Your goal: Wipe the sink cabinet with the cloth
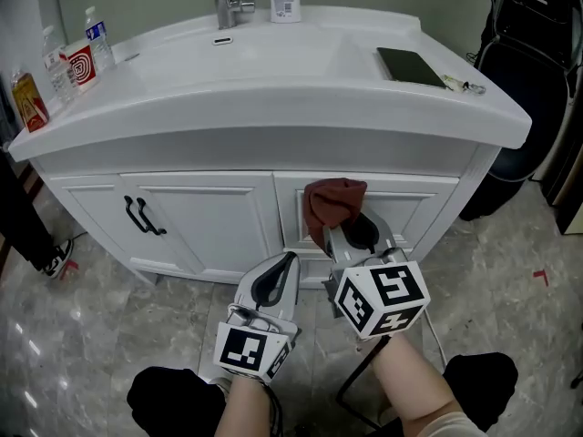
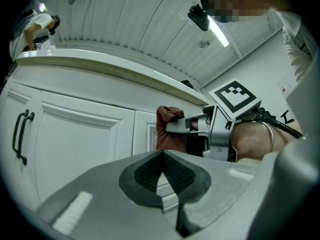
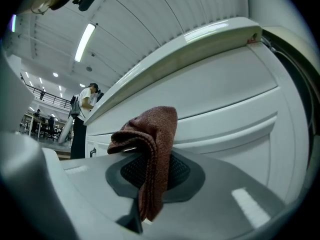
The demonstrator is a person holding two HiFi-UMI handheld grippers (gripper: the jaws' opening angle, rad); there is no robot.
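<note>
Contact is made at the right door of the sink cabinet by the cloth, clamped in the right tongs; the left tongs are shut and empty just beside. Wiping is judged under way, with most of the front left to cover.

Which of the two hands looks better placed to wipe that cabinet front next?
Right. The right gripper is clamped on the brown cloth, right up at the cabinet door. The left gripper sits lower, its fingers shut on nothing.
</note>
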